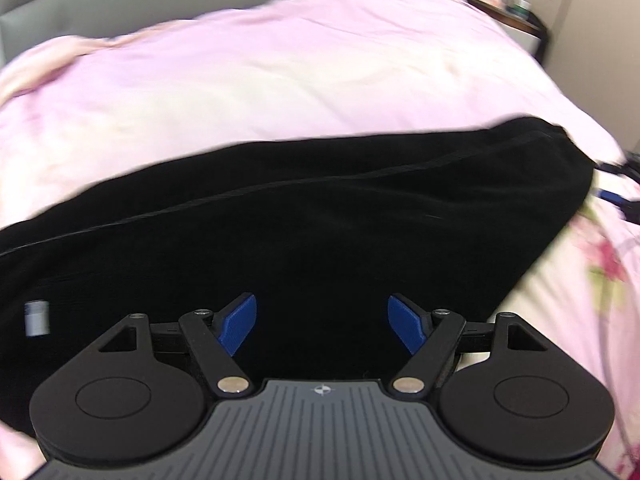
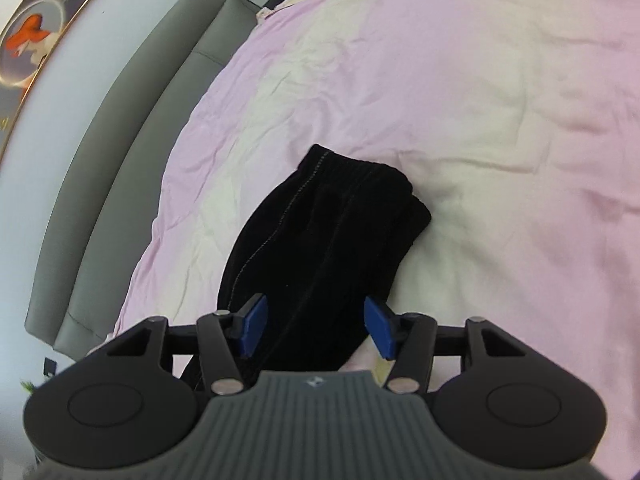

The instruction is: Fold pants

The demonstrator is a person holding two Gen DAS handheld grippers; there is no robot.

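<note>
The black pants [image 1: 304,232] lie flat on a pink and cream bed cover [image 1: 260,80], with a seam line running across them and a small white tag [image 1: 37,318] at the left. My left gripper [image 1: 322,326] is open just above the near part of the pants, blue pads apart and holding nothing. In the right wrist view the pants [image 2: 320,240] stretch away from me as a narrow folded strip. My right gripper [image 2: 316,330] is open over their near end, one blue pad on each side, empty.
A grey padded headboard [image 2: 132,152] runs along the left side of the bed. A framed picture [image 2: 36,40] hangs on the wall behind it. A bedside stand with small items [image 1: 516,12] is at the far right. The bed cover [image 2: 500,120] spreads wide around the pants.
</note>
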